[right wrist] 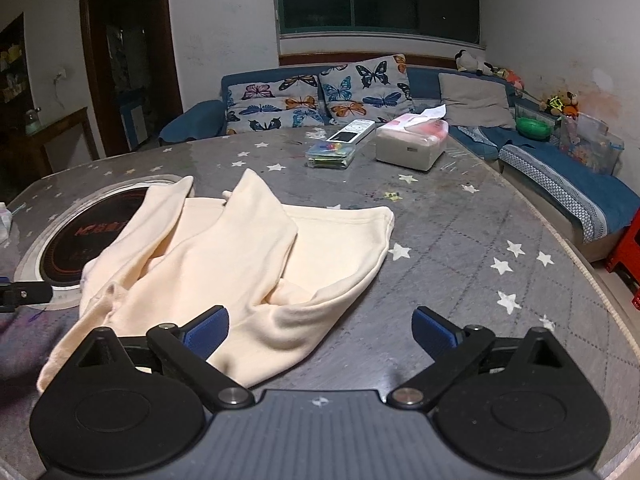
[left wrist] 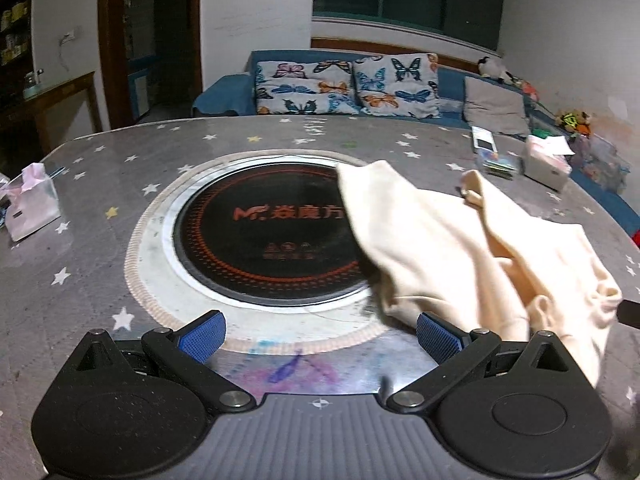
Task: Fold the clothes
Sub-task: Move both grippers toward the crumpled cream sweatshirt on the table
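Note:
A cream garment [right wrist: 224,256] lies crumpled on the grey star-patterned table [right wrist: 460,240], its two leg-like parts pointing away from me. In the left wrist view the cream garment [left wrist: 452,248] covers the right side of a round black cooktop [left wrist: 260,240]. My left gripper [left wrist: 318,336] is open over the table's near edge, the garment just beyond its right finger. My right gripper [right wrist: 320,328] is open too, its left finger [right wrist: 208,330] over the garment's near hem, nothing between the fingers. The left gripper's tip [right wrist: 24,294] shows at the left edge of the right wrist view.
A white tissue box [right wrist: 412,142], a remote [right wrist: 352,132] and a small clear box [right wrist: 332,156] sit at the table's far side. A pink tissue pack [left wrist: 32,204] lies at the left. A blue sofa [right wrist: 560,168] with butterfly cushions [right wrist: 320,96] wraps behind and right. A red stool [right wrist: 628,256] stands right.

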`<state>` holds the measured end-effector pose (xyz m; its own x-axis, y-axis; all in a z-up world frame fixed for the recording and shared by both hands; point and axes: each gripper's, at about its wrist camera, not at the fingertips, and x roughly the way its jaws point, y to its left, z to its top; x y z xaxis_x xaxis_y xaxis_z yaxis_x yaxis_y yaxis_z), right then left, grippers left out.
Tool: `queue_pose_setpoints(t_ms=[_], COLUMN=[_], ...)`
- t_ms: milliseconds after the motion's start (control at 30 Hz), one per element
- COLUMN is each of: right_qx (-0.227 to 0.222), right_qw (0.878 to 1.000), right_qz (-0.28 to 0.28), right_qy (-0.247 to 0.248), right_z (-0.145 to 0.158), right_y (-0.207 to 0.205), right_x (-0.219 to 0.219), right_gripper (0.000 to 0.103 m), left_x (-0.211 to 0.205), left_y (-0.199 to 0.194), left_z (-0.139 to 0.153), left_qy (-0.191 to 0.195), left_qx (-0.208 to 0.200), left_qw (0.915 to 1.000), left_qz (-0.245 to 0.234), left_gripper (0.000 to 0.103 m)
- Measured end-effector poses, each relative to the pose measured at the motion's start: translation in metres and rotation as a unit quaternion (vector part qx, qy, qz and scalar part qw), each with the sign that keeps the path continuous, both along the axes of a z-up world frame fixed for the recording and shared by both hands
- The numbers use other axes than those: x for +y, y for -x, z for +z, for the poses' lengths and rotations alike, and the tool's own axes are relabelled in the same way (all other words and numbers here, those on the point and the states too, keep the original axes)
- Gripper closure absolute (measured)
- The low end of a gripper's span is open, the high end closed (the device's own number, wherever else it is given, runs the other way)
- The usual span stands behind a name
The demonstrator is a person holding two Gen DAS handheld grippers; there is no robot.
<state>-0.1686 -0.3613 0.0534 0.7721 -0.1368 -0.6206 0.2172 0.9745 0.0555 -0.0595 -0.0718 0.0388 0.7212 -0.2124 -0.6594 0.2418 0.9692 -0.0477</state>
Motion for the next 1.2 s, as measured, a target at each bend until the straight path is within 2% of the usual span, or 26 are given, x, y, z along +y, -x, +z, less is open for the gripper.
queue_pose_setpoints(t_ms=[367, 933, 1200], right_qx=[-0.004, -0.005, -0.006], right_qw=[1.0, 0.999, 0.999], right_qz=[0.011, 0.032, 0.039], right_qy=[-0.007, -0.021, -0.016], right_z=[0.002, 0.004, 0.005], right_y=[0.011, 0.016, 0.012], right_x=[0.012, 0.025, 0.025], right_gripper=[0.005, 0.017, 0.019], left_x=[-0.013, -0.025, -0.031], left_y=[0.011, 0.019, 0.018], left_z=[0.004, 0.008, 0.01], left_qy=[-0.004, -0.007, -0.009], left_qx=[0.003, 0.001, 0.0], left_qw=[0.9998, 0.9993, 0.9989], left_qz=[-0.017, -0.038, -0.045], left_gripper=[0.0, 0.0, 0.0])
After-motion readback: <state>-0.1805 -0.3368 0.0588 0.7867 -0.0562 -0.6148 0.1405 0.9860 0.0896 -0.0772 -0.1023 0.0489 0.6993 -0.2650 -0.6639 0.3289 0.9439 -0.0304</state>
